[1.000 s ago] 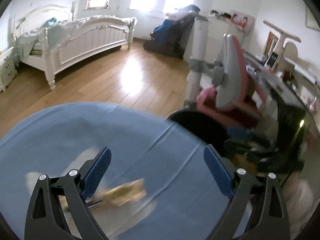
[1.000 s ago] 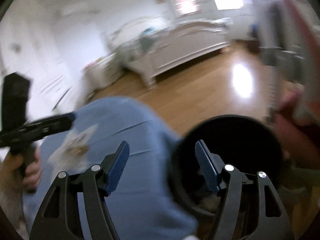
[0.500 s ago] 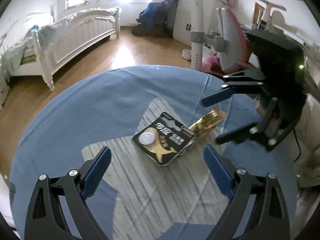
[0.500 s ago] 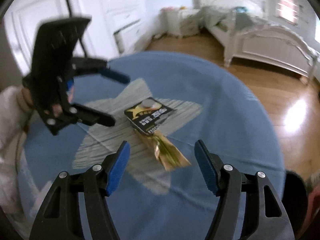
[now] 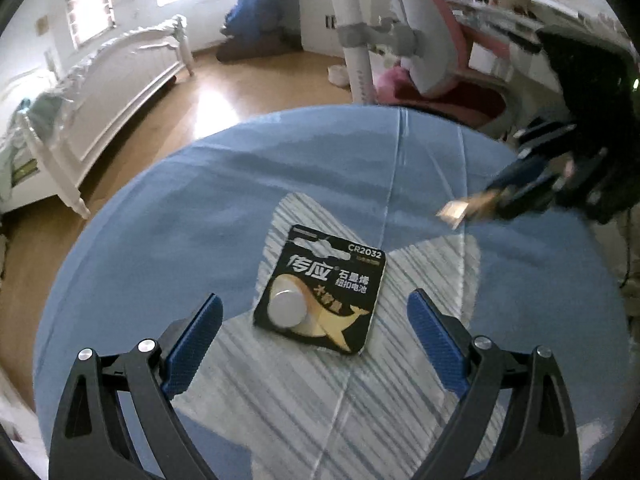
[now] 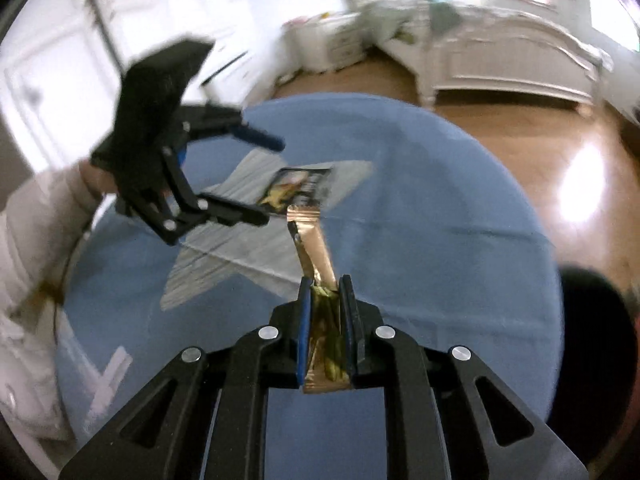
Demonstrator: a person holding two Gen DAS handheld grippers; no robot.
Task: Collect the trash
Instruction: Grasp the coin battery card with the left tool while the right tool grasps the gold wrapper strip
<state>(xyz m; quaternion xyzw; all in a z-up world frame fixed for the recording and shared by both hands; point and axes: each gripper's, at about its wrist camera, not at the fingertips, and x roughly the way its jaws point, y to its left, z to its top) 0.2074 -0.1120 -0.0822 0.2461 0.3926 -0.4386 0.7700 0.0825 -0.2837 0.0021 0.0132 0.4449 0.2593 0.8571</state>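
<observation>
Trash: one gold wrapper (image 6: 316,264), one battery card (image 5: 322,290).

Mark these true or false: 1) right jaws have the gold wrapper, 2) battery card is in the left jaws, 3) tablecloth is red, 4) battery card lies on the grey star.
1. True: the right gripper jaws are closing on the gold wrapper.
2. False: the left gripper is open, and the battery card lies on the table, not gripped.
3. False: the tablecloth is blue.
4. True: the card rests on the grey star.
</observation>
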